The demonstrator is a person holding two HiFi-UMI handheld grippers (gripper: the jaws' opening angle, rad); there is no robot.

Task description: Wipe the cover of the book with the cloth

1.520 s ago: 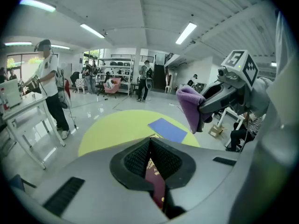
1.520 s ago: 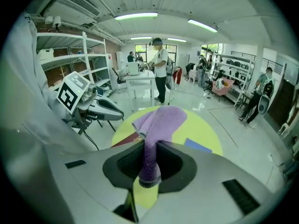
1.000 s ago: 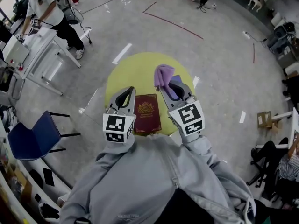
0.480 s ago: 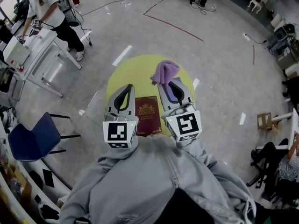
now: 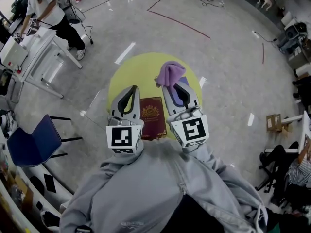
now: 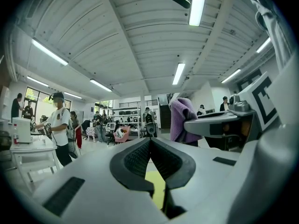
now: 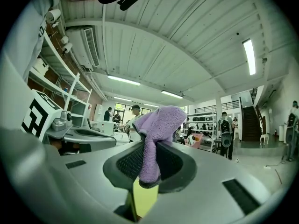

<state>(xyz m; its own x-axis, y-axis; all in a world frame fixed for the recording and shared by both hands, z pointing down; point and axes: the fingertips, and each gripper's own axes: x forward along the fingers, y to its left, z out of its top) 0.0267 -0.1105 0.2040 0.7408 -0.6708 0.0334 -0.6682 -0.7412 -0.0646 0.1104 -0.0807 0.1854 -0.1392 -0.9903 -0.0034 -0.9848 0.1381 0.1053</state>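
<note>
Left hand-held gripper (image 6: 150,143): jaws pressed together at the tips, with nothing between them. It is held raised and points out across the room rather than down.

Right hand-held gripper (image 7: 148,147): jaws pinching the purple cloth (image 7: 158,120). The cloth is gripped at its lower end. The rest stands up in a bunch above and ahead of the jaw tips, and it blocks the middle of that gripper's outlook.

The book (image 5: 153,116) is maroon with a gold emblem. It lies flat and closed on the round yellow desk (image 5: 133,69), between the two hand-held grippers and beneath them. Neither gripper touches it, and the cloth is held forward of the book's far edge, clear of the cover. In the head view the left gripper's marker cube (image 5: 123,137) overlaps the book's near left corner. The right gripper's body covers the book's right edge.

Surroundings:
- Left of the left hand-held gripper, near: a blue chair (image 5: 31,144).
- Further left and ahead: a person in a white shirt (image 5: 43,6) standing at a white table (image 5: 39,45).
- Right of the right hand-held gripper, well apart: a cardboard box (image 5: 273,123) on the grey floor (image 5: 228,67).
- Ahead of both, beyond the desk: a red line (image 5: 177,22) marked on the floor.
</note>
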